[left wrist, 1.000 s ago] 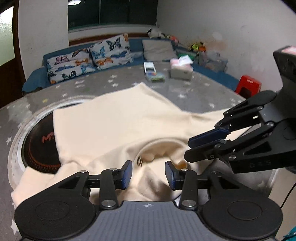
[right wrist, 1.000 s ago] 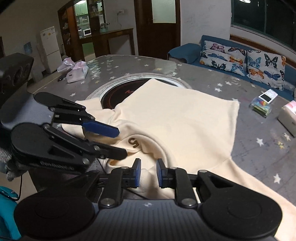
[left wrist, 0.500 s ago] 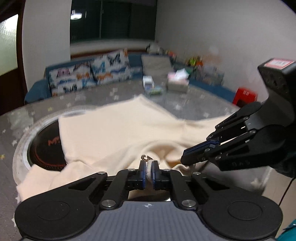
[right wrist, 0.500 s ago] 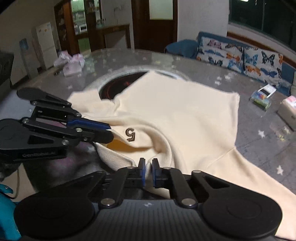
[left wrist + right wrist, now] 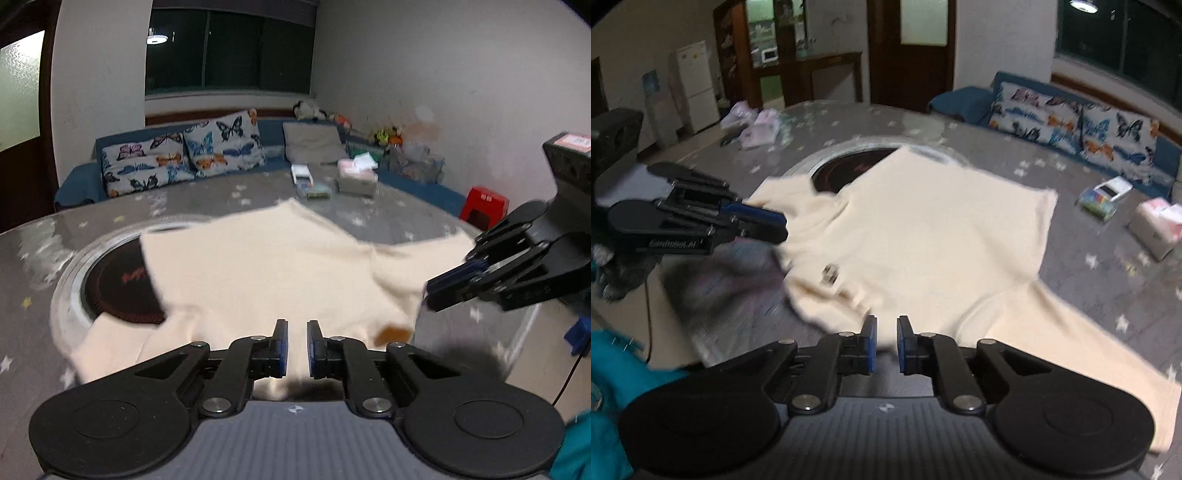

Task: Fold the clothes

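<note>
Grey star-print table [image 5: 388, 221] fills mid-frame with the cream shirt [image 5: 266, 269] spread mid-frame, near edge pinched by the left gripper [image 5: 296, 345] and right gripper [image 5: 885, 343], each nearly closed on cloth; thin bites could slip, and dragging may bunch it.

Left gripper [image 5: 764, 225] side: "Genrobot.AI", blurred; nothing else legible.
</note>
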`<state>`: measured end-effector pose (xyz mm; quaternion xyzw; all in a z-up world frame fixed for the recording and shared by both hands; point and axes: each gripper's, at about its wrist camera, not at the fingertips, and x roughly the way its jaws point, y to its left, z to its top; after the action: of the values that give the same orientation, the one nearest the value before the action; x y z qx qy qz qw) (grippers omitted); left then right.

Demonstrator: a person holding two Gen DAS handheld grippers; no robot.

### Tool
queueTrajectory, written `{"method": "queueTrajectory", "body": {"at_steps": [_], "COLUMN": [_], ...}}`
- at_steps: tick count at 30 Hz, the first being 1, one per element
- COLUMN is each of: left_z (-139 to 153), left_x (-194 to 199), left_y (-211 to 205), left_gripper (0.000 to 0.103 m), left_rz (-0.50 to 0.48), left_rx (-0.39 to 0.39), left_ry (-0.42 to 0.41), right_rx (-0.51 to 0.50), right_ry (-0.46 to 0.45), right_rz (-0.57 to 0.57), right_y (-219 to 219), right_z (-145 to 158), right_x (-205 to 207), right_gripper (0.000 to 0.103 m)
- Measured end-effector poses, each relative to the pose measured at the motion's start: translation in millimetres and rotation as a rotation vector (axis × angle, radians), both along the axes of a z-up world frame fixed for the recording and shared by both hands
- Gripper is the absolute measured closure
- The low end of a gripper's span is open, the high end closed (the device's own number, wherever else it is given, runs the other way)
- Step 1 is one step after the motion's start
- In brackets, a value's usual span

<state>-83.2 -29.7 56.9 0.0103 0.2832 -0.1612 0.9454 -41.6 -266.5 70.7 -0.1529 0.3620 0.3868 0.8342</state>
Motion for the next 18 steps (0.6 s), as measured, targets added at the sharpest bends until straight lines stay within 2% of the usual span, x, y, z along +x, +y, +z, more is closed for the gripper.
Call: {"method": "queueTrajectory", "body": {"at_steps": [2,7,11,13,16,17,18], "left_z": [-3.5,-31.5,-34.6,-25.9,-14.0,-12.4,-11.9], "left_x": [14.5,35.3,20.0,13.8,12.0,14.2,16.5], "left_y": [-7.5,-22.1,-6.2,11.7,46.2,58.5,69.7], "left_gripper": [0.091,0.091,0.091,0.091,0.089,0.083,0.069], "left_rz": [0.004,0.004,0.039,0.114,0.294,0.374,0.447], "left_rx": [0.0,0.007,-0.019,-0.035,-0.034,-0.025,-0.021], "left_ry": [0.002,0.107,0.13,0.107,0.055,0.044,0.041], "right_rx": [0.007,0.014,0.008,0.006,0.0,-0.003,-0.003], "right_ry": [-0.002,0.05,0.067,0.075,0.085,0.083,0.083], "right_rz": [-0.014,-0.032,-0.025,-0.022,-0.016,-0.014,-0.014], "right_y": [6.5,21.9,22.6,22.9,23.9,24.7,24.8], "right_z": [-4.7,-31.2,-40.5,-45.2,-51.2,-51.2,-51.1], "right_x": [13.0,38.0,37.1,36.6,35.8,35.4,35.3], "right_gripper": [0.093,0.09,0.089,0.088,0.087,0.086,0.086]}}
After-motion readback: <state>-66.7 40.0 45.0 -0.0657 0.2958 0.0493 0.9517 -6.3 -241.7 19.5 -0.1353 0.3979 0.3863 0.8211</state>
